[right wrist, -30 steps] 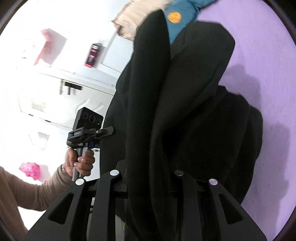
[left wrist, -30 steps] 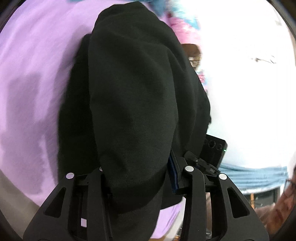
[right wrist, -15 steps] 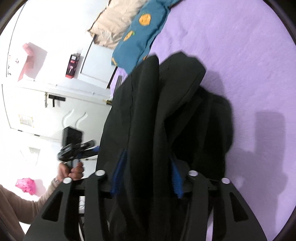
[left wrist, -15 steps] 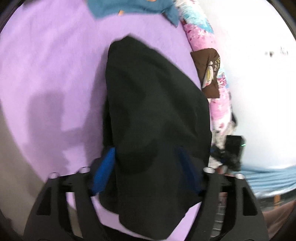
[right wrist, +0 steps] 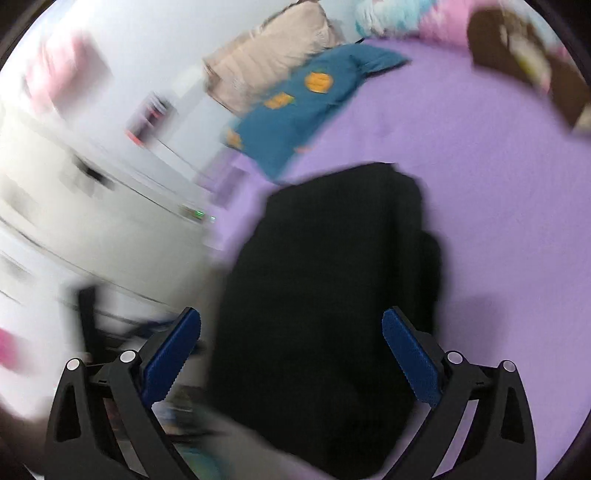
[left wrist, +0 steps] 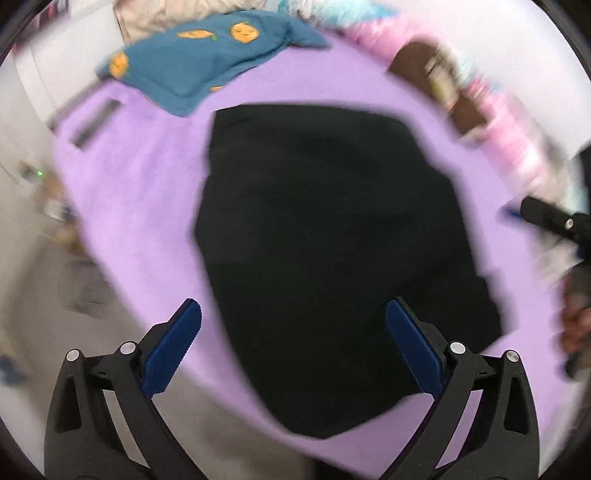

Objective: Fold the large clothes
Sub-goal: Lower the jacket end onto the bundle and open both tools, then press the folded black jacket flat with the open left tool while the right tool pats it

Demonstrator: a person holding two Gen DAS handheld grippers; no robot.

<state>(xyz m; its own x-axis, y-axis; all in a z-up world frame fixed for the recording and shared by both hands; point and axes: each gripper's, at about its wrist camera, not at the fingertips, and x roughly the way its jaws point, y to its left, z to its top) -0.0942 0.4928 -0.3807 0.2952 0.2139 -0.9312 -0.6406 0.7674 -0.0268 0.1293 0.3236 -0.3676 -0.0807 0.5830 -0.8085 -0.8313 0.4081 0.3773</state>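
This is a bedroom in a home. A wide bed with a lilac sheet (left wrist: 140, 192) fills both views, with a teal pillow printed with orange shapes (left wrist: 207, 59) and a beige pillow (right wrist: 266, 66) at its head. A pink patterned blanket (left wrist: 509, 140) runs along the far edge against white walls (right wrist: 110, 29).

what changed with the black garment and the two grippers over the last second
Both grippers let go: the left gripper and right gripper, a second ago clamped on the hanging black garment, now stand open and pulled back above it. The garment dropped and lies folded on the purple bedsheet. The blue patterned cloth stayed at the far edge.
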